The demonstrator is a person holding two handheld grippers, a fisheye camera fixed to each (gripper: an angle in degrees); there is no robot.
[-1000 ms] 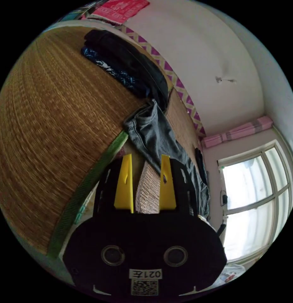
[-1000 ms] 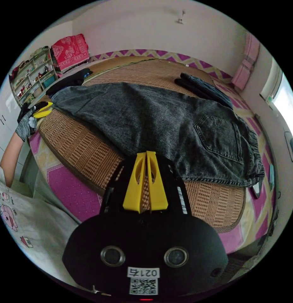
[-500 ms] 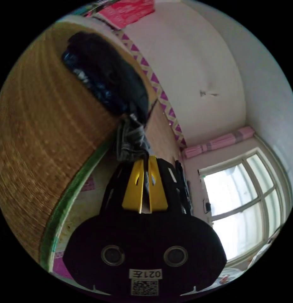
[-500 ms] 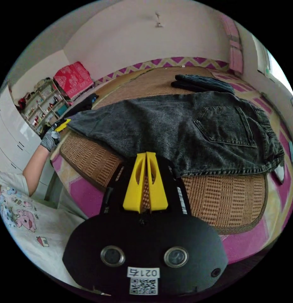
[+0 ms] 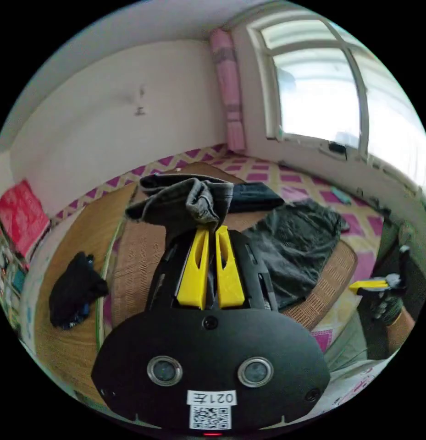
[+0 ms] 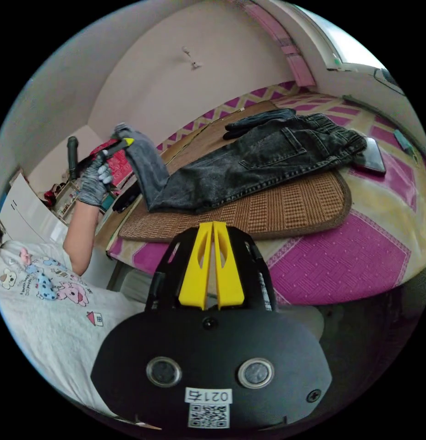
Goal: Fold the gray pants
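Left claw (image 5: pixel 212 229) pinching leg end of gray pants (image 6: pixel 249 160), lifted clear of woven mat (image 6: pixel 290 206) (waist end lying flat on mat). Right claw (image 6: pixel 213 224) pressed together, empty, near bed edge.

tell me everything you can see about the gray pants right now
The dark gray denim pants lie along the woven straw mat on the bed, back pocket up, elastic waistband toward the window side. The leg end is lifted off the mat, bunched and pinched in the left claw, whose yellow jaws are closed on the cloth. Beyond the pants lies a dark folded garment. The right claw hangs shut, clear of them.
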